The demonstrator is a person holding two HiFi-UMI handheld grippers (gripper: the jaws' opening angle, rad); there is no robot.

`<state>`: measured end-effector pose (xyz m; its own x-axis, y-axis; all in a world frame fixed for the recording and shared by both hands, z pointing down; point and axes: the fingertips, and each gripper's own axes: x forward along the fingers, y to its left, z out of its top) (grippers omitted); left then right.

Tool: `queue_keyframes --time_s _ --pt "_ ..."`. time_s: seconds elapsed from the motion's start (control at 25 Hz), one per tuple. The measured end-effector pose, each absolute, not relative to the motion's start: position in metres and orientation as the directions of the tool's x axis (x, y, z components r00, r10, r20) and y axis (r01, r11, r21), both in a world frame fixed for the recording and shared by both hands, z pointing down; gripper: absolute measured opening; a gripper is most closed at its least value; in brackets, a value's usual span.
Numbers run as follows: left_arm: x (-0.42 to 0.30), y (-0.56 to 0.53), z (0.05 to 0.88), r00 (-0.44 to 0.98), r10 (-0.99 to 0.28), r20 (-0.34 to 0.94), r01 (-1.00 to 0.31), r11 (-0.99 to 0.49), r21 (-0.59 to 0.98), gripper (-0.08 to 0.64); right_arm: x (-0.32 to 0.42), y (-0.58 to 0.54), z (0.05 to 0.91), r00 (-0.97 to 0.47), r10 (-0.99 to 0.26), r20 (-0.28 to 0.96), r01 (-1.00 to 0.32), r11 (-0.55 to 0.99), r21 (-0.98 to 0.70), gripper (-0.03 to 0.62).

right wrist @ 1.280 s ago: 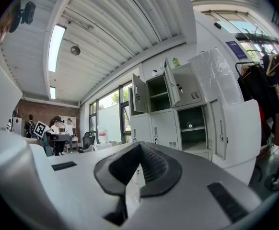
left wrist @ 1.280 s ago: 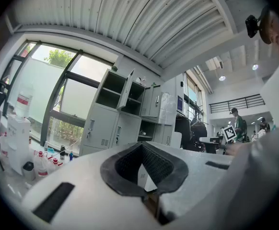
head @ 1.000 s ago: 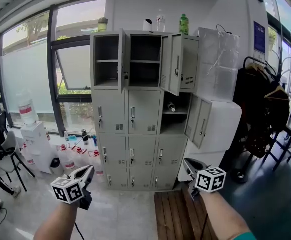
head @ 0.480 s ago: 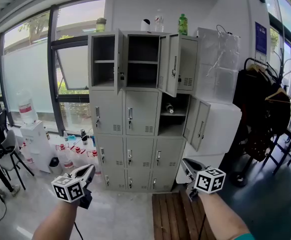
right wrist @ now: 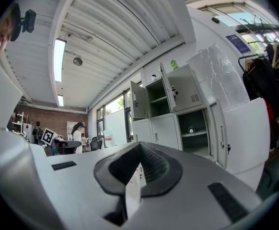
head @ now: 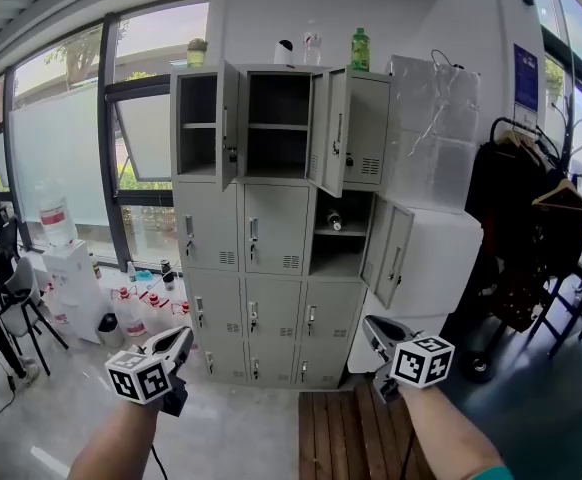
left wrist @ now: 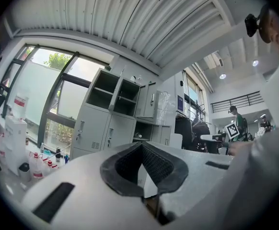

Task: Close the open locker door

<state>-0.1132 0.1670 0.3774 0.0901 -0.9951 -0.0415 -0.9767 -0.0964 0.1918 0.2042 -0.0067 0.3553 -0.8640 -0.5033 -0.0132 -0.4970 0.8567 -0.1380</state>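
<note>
Over the last second the grey steel locker bank (head: pixel 261 238) has slid a little leftward and grown in the head view, while both tongs keep their places low in the frame. I judge the person is walking up to it, so the task is only at the approach and no door has been touched. At far left, tall glazed windows (head: pixel 61 138) stand behind a water jug (head: pixel 54 218) and a cluster of clear plastic bottles (head: pixel 136 313) on the pale floor (head: pixel 241 438). The left gripper (head: pixel 179 338), smooth white plastic with a marker cube (head: pixel 136 378), points level at the lockers, its ribbed dark pads (left wrist: pixel 125 166) pressed together on nothing. The bank is three columns of flat sheet-metal doors with slotted vents and small handles; it stands far ahead, well apart from both tongs. Several doors hang open: the top-left door (head: pixel 229 126), the top-right doors (head: pixel 356 128), and the middle-row right door (head: pixel 391 255). Which one the task means I cannot tell. The right gripper (head: pixel 373 328) is likewise closed and empty, above a slatted wooden mat (head: pixel 346 433). Further right, crinkled clear plastic sheet (head: pixel 436 128) covers a white cabinet (head: pixel 461 248), and dark garments (head: pixel 526 228) hang beyond it.
</note>
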Motion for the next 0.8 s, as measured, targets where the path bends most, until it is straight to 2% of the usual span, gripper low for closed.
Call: queue_keyframes --time_s 0.4,0.8 --pt "-0.100 0.138 0.383 0.134 -0.990 -0.035 -0.980 -0.138 0.142 0.002 0.193 -0.033 0.364 -0.870 -0.493 -0.015 -0.486 0.862 -0.146 -0.002" --pt "-0.204 0.051 0.397 0.190 -0.980 -0.051 -0.974 -0.195 0.115 0.002 0.083 -0.105 0.374 -0.848 -0.530 -0.025 -0.523 0.843 -0.123 -0.002"
